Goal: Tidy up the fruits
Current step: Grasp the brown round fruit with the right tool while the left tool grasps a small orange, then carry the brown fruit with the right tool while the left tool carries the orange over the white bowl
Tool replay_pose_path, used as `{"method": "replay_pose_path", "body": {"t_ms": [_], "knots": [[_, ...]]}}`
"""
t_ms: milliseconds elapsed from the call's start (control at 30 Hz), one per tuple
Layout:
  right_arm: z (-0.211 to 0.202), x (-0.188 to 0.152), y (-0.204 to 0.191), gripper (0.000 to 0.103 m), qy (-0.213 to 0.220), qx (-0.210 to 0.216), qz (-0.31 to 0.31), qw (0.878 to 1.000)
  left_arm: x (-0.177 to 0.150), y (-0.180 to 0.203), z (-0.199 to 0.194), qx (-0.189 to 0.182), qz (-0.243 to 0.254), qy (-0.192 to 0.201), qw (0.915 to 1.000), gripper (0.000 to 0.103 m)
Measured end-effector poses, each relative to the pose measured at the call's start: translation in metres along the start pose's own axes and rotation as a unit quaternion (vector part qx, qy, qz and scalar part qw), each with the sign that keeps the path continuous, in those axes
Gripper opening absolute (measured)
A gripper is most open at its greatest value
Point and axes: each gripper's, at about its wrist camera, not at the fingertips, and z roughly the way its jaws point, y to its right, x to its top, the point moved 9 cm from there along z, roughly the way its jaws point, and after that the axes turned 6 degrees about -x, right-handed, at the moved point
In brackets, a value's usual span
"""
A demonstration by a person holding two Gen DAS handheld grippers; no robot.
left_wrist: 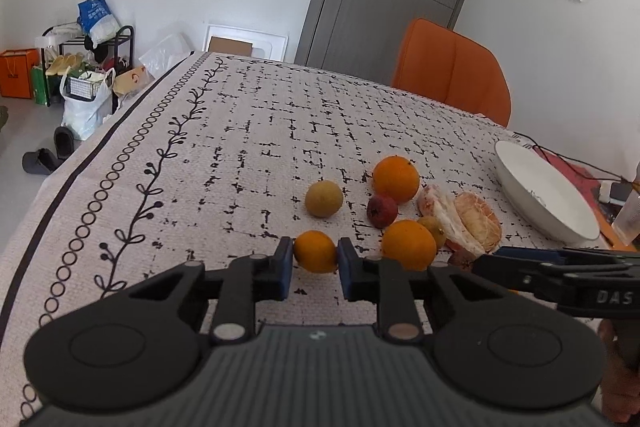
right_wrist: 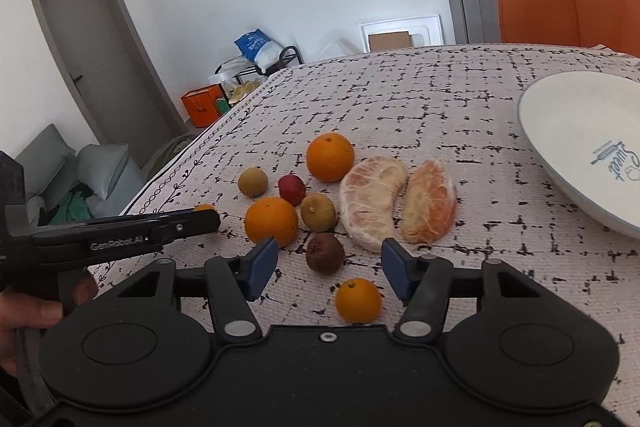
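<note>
Fruit lies on the patterned tablecloth. My left gripper (left_wrist: pixel 315 258) is shut on a small orange (left_wrist: pixel 315 251) at the table surface. Beyond it lie a yellow-green fruit (left_wrist: pixel 324 198), a big orange (left_wrist: pixel 396 179), a small red fruit (left_wrist: pixel 382 211), another orange (left_wrist: pixel 409 245) and two peeled pomelo pieces (left_wrist: pixel 466 221). My right gripper (right_wrist: pixel 329 265) is open, its jaws either side of a dark brown fruit (right_wrist: pixel 325 253), with a small orange (right_wrist: pixel 358 300) just below it. The pomelo pieces (right_wrist: pixel 372 201) and oranges (right_wrist: pixel 330 157) also show in the right wrist view. A white plate (right_wrist: pixel 576 131) stands at the right.
An orange chair (left_wrist: pixel 452 71) stands at the table's far side. A cable and red item (left_wrist: pixel 576 167) lie beyond the plate (left_wrist: pixel 540 195). The table's left edge (left_wrist: pixel 80 163) drops to a floor with bags and a shoe rack (left_wrist: pixel 88 67).
</note>
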Motion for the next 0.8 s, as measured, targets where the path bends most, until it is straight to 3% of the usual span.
{"method": "replay_pose_path", "body": {"t_ms": [133,333,400,800], "knots": [[0.006,0.000,-0.004,0.055,-0.004,-0.004,-0.006,1.000,0.000,-0.005,-0.007,0.004,-0.004,0.004,1.0000,0.022],[0.014,-0.003,-0.013,0.040,-0.015,-0.009,-0.019,1.000,-0.002,-0.007,-0.016,0.004,-0.011,0.010,0.9999,0.022],[0.017,-0.005,-0.015,0.022,-0.018,-0.017,-0.026,0.999,-0.003,-0.006,-0.018,0.001,-0.010,0.011,0.9999,0.022],[-0.011,0.005,0.000,0.022,0.028,-0.031,-0.010,0.999,0.007,0.017,-0.014,-0.027,0.002,0.016,0.9995,0.022]]}}
